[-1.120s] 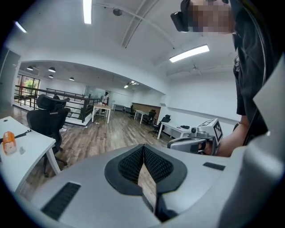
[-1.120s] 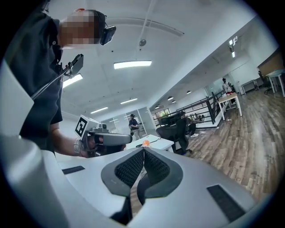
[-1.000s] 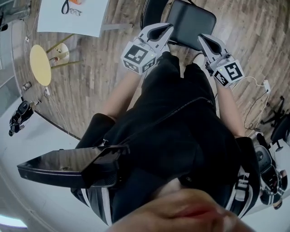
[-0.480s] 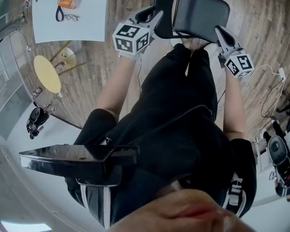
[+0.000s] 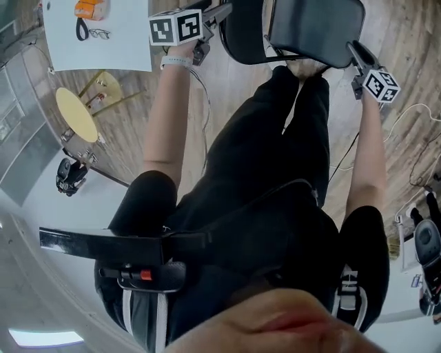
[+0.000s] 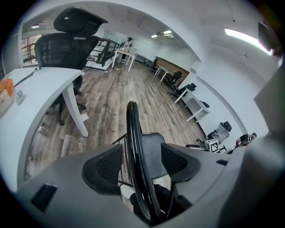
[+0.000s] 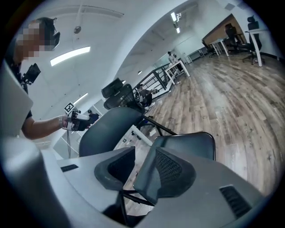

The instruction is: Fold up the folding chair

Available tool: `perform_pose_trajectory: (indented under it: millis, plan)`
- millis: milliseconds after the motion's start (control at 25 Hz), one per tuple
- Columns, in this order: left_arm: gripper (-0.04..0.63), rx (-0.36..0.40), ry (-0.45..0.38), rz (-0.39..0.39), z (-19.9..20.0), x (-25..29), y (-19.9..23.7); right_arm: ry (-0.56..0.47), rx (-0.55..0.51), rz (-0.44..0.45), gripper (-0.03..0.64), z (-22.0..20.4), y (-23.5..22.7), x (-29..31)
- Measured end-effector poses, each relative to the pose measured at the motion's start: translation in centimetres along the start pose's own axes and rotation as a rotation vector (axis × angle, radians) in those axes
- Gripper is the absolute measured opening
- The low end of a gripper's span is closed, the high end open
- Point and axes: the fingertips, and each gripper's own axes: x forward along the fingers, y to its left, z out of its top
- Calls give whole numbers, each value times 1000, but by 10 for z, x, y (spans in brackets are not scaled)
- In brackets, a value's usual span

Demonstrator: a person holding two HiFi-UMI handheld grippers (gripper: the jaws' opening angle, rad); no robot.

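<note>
On the wooden floor [image 5: 386,34] just ahead of your legs: one black folding chair [image 5: 317,29], seat pad to the right in the head view, rounded backrest [image 5: 241,34] to its left. Left gripper [image 5: 219,12], at the backrest's side: your jaws have just been opening and now stand wide; in the left gripper view the backrest's black rim [image 6: 132,129] runs up between them, with a gap to each pad, so nothing is clamped. Right gripper [image 5: 355,52], at the seat's right edge: your jaws have just been opening too and stand narrowly apart; in the right gripper view a thin black frame tube [image 7: 133,198] crosses low under the gap, not pressed by either pad, with the seat [image 7: 189,143] just beyond the right jaw. Further items, off to your left: white desk [image 5: 103,48] bearing an orange object [image 5: 91,8] and spectacles [image 5: 100,32]; yellow round stool [image 5: 76,114] near it.
</note>
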Motion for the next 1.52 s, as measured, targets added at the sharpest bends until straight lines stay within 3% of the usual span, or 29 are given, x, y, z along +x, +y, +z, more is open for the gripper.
perform_pose_trajectory:
  millis: [320,560,680,880,1000,1160,1320,1440,1520]
  plan:
    - [255,-6,126,-65,-12,40,0,-54,174,-69,137,-36,-109,9]
    - [251,26,181,-49,-25,61,-3,-59,295,-108,200,-78,-186,-5]
    - [164,38,209,-34,-27,62,4,-30,308,-107,232,-93,-204,-11]
    - [100,3,254,-84,-29,60,8,99,342,5,281,-122,-220,6]
    - [83,-34,262,-110,-30,61,5,119,355,68,296,-124,-228,15]
    - [72,-66,270,-120,-32,60,5,155,414,124,304,-136,-239,30]
    - [63,-101,274,-125,-34,57,5,178,522,235,318,-148,-229,51]
    - [61,-113,280,-127,-35,55,7,233,507,230,328,-161,-234,61]
    - [60,-117,278,-121,-35,53,8,241,542,273,327,-164,-228,70]
